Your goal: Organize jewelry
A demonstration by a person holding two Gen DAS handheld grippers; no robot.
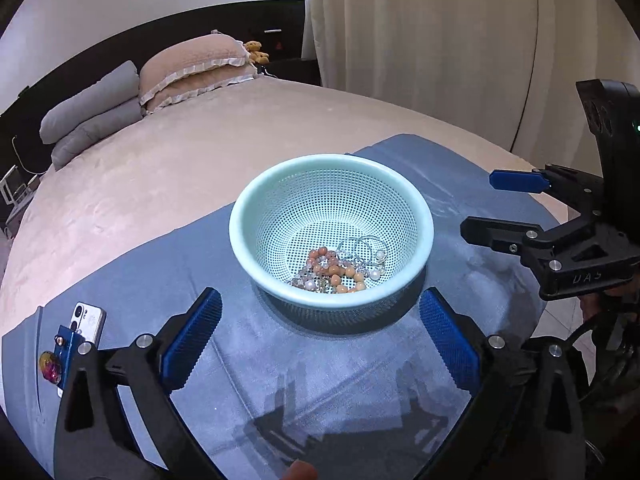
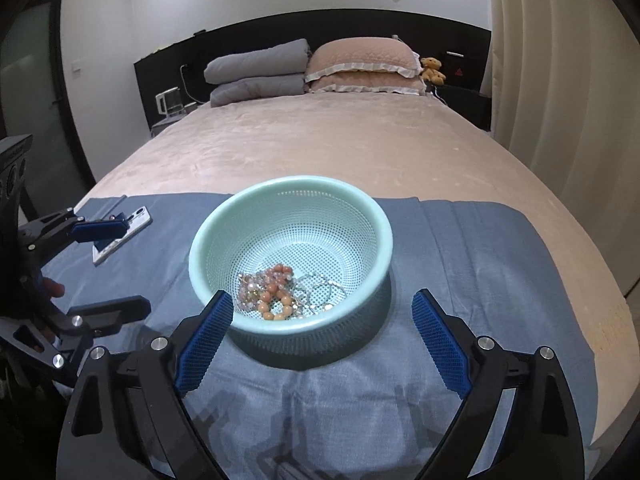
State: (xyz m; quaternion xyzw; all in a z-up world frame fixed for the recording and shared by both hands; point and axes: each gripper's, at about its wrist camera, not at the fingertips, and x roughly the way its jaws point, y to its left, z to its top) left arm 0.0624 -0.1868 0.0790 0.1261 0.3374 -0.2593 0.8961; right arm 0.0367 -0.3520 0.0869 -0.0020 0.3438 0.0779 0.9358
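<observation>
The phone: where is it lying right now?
The phone lies flat on the blue cloth at its far left corner, left of the mint basket; in the right wrist view the left gripper partly overlaps it.

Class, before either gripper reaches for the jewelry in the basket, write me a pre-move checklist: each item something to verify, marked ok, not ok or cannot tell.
1. Left gripper open and holding nothing: ok.
2. Right gripper open and holding nothing: ok.
3. Mint basket upright on the blue cloth: ok.
4. Jewelry in the basket, the orange bead bracelet and the silver hoops, in clear view from above: ok.
5. Pieces separate and free to lift one at a time: cannot tell; they lie heaped together.
6. Phone clear of the basket: ok, it lies apart on the cloth.
</observation>
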